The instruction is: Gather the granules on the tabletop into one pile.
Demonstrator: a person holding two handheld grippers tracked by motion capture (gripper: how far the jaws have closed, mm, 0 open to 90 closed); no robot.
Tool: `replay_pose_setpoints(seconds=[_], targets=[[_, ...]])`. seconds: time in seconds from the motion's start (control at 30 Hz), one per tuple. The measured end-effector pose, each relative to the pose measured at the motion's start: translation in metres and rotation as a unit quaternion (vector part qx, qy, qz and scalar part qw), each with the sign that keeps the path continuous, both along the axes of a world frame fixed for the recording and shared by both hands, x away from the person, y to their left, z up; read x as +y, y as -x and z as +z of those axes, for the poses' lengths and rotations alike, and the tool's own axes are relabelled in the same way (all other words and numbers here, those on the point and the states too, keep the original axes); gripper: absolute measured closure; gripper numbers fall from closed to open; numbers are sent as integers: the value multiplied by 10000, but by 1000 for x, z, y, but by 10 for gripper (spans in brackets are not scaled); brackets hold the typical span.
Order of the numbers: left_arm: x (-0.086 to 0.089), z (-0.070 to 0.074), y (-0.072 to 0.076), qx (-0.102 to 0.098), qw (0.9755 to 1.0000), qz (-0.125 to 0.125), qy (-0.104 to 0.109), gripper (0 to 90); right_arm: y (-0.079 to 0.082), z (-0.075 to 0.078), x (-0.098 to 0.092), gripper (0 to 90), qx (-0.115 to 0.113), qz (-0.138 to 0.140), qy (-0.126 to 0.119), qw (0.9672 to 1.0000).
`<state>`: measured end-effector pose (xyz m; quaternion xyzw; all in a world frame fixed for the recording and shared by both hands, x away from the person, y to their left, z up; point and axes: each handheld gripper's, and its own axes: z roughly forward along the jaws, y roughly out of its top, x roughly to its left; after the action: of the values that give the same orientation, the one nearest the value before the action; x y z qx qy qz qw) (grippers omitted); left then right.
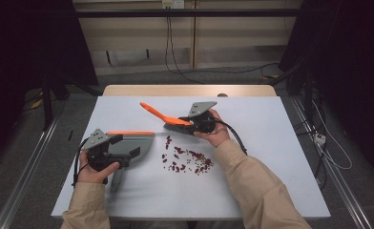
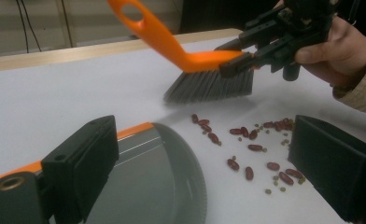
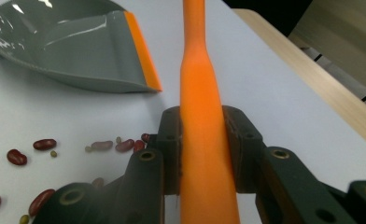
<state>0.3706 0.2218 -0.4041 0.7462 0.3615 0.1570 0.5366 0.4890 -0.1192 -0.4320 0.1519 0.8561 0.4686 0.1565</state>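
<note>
Clamped between the right gripper [image 3: 204, 154] jaws, the orange-handled brush with grey bristles [image 1: 168, 118] hangs mid-frame above the scattered red beans [image 1: 187, 160], ready to sweep them lower left. Waiting there, the grey plastic dustpan with orange lip [image 1: 130, 143] lies flat, the left gripper [image 1: 109, 153] closed on its handle to steady it on the white table [image 1: 271, 157].

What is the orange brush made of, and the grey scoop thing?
The orange-handled hand brush looks like smooth moulded plastic with a soft sheen; its dark grey bristles seem like fine synthetic fibres. The grey dustpan with an orange lip looks like glossy hard plastic, since lights reflect off it; the lip may be rubber.
</note>
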Motion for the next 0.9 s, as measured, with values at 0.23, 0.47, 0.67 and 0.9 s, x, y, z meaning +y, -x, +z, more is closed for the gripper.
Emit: replay_pose_setpoints(seconds=[0.23, 0.47, 0.67, 0.9], targets=[[7, -2, 1, 29, 10000, 83, -14, 85, 10, -1, 3, 708, 109, 353, 14, 9993], [8, -3, 0, 44, 9999, 81, -53, 84, 31, 0, -1, 707, 185, 614, 69, 9979], [8, -3, 1, 29, 10000, 67, -62, 85, 49, 1, -7, 705, 210, 793, 89, 9966], [7, -2, 3, 26, 10000, 57, -71, 84, 66, 3, -12, 706, 228, 890, 96, 9957]])
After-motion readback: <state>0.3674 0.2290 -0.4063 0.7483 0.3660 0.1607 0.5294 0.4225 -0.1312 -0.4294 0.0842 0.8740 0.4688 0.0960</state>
